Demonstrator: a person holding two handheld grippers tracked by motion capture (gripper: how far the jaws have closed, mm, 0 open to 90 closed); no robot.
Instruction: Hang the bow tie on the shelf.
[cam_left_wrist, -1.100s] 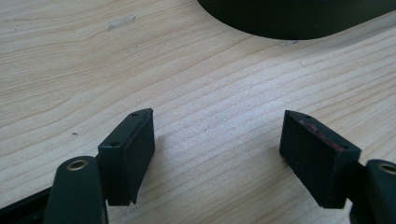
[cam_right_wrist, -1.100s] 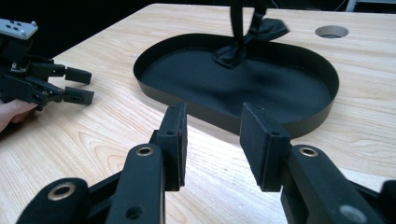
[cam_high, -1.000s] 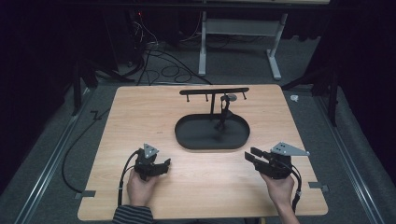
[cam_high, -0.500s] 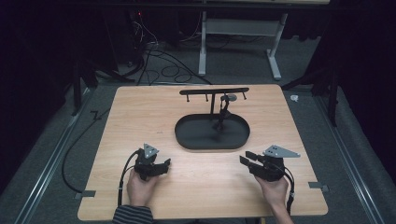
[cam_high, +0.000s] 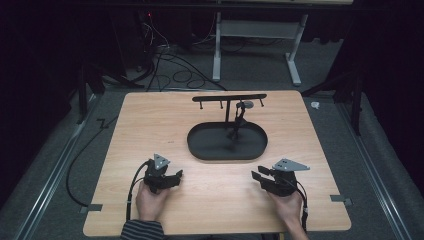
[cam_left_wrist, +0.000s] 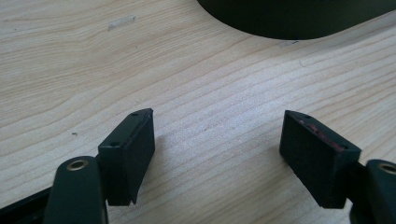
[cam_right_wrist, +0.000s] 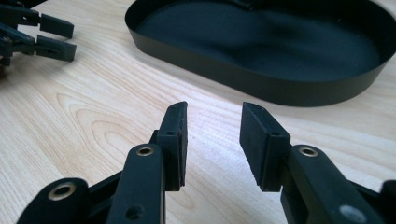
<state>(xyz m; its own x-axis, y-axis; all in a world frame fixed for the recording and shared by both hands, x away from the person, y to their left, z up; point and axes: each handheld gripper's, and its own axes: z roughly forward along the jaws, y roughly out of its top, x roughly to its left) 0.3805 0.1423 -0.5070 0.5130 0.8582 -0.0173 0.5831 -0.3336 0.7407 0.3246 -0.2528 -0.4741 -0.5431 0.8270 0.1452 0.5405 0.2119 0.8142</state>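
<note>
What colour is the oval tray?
Black; the oval tray shows best in the right gripper view.

No text, label, brand or number can be read anywhere — not on any surface in view.

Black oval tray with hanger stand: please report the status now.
Left gripper open, empty, on the wooden table. Right gripper open, empty. Black oval tray with hanger stand untouched ahead. Nothing between.
</note>
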